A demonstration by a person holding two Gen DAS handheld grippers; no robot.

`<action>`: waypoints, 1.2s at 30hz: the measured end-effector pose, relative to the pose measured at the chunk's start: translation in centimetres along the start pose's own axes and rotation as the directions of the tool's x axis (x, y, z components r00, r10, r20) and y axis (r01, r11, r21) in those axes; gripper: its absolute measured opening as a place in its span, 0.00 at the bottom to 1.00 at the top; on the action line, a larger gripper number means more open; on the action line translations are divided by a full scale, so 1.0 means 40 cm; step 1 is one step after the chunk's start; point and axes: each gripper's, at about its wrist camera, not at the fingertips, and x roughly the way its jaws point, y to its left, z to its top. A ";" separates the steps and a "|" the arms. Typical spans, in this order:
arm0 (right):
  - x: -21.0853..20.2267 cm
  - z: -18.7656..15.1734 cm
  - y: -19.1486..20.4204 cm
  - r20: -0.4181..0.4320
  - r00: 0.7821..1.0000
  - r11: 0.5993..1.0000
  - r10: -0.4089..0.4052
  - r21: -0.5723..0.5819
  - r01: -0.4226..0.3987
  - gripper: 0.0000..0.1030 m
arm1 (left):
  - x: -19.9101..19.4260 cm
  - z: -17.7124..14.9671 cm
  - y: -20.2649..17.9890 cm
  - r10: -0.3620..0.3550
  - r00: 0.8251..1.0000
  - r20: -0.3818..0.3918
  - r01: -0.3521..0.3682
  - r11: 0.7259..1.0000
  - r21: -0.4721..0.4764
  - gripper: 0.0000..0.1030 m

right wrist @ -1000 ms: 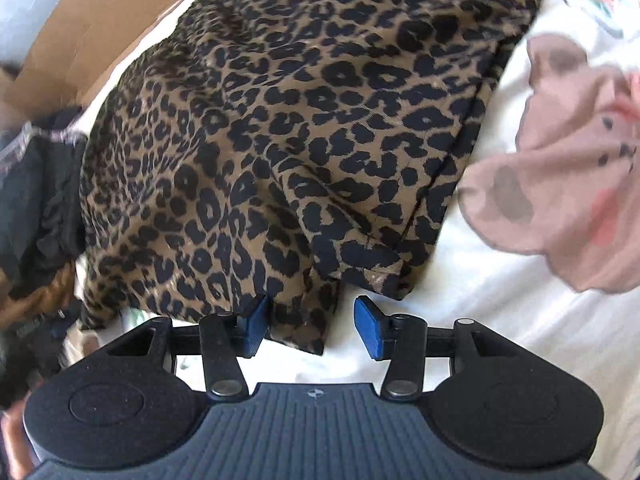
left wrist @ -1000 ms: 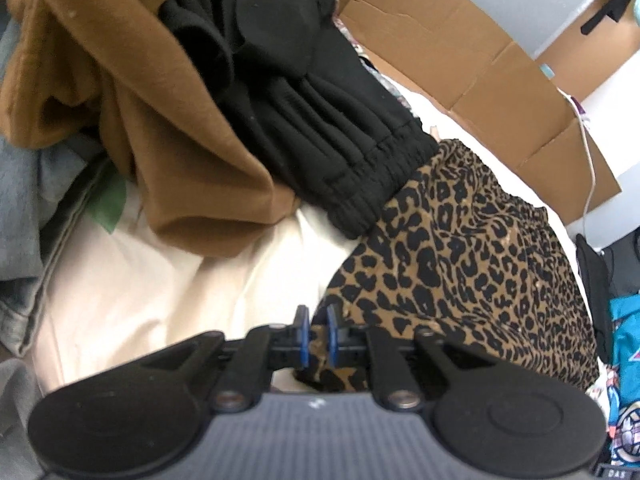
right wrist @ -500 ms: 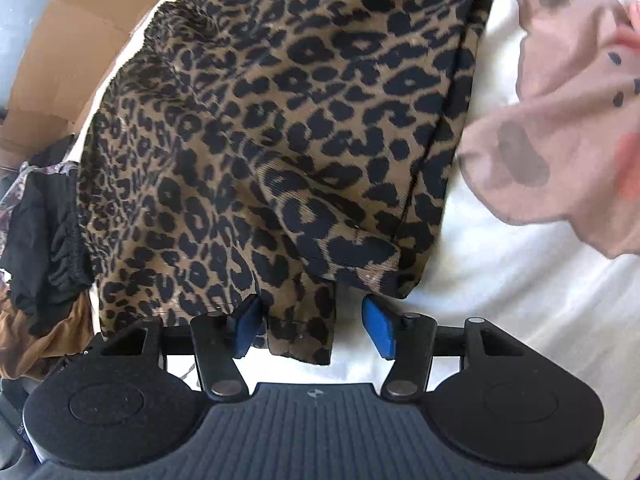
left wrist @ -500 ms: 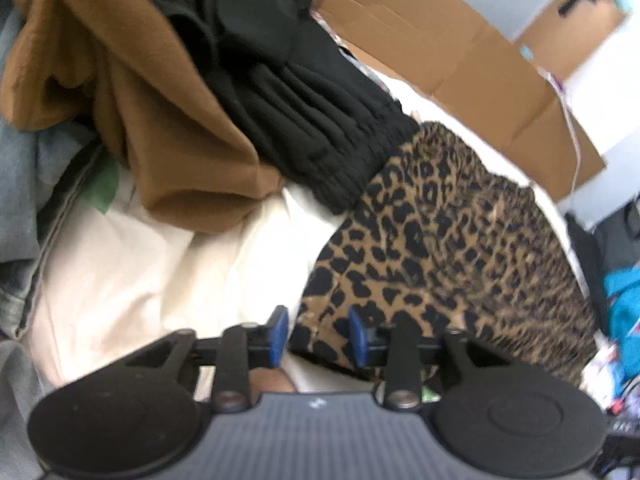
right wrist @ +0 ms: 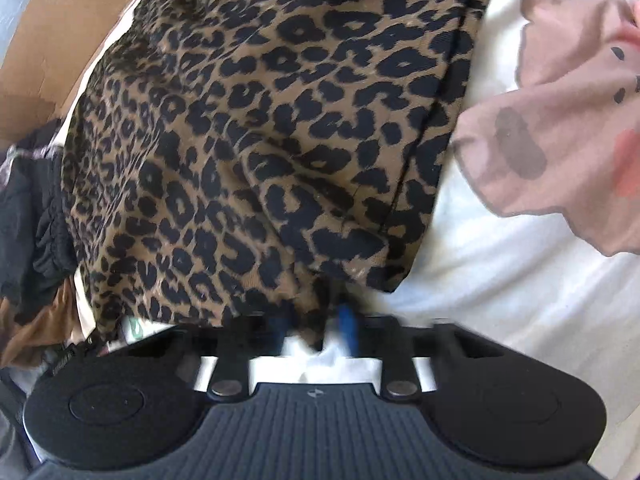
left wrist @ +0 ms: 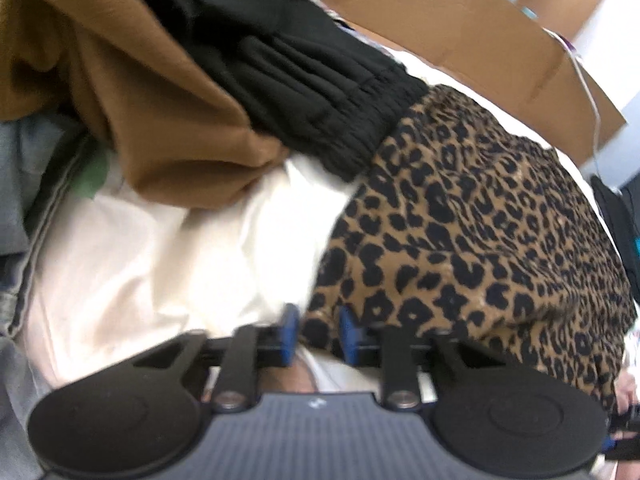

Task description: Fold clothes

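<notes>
A leopard-print garment [left wrist: 472,232] lies spread on a white sheet [left wrist: 168,264]; it also fills the right wrist view [right wrist: 256,128]. My left gripper [left wrist: 315,334] has its blue pads a little apart around the garment's near corner. My right gripper [right wrist: 314,326] is closing on the hem at the opposite near corner; its pads are blurred, with cloth between them.
A pile of brown [left wrist: 132,92], black [left wrist: 312,80] and grey denim [left wrist: 20,200] clothes lies left of the garment. Cardboard [left wrist: 460,20] stands behind. A pink printed garment [right wrist: 560,120] lies to the right on the sheet [right wrist: 500,280].
My left gripper let go of the garment's corner and opened, staying around it. My right gripper moved in on the hem and narrowed from wide open.
</notes>
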 end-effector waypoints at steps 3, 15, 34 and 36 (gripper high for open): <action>-0.015 -0.002 0.006 -0.012 1.000 0.999 0.012 -0.036 -0.013 0.03 | -0.028 0.017 0.000 -0.005 1.000 0.024 0.004 1.000 0.002 0.04; -0.067 0.024 0.033 -0.052 0.999 0.994 -0.003 -0.114 -0.003 0.03 | -0.149 0.123 -0.055 -0.017 0.990 0.142 0.010 0.999 0.046 0.04; -0.098 0.025 0.048 -0.043 0.995 0.970 -0.088 -0.230 0.075 0.29 | -0.069 0.084 -0.069 0.103 0.994 0.021 -0.104 0.991 0.084 0.24; -0.121 0.033 0.054 -0.022 0.994 0.956 -0.105 -0.277 0.094 0.29 | -0.083 0.092 -0.080 0.096 0.995 0.039 -0.099 0.992 0.078 0.24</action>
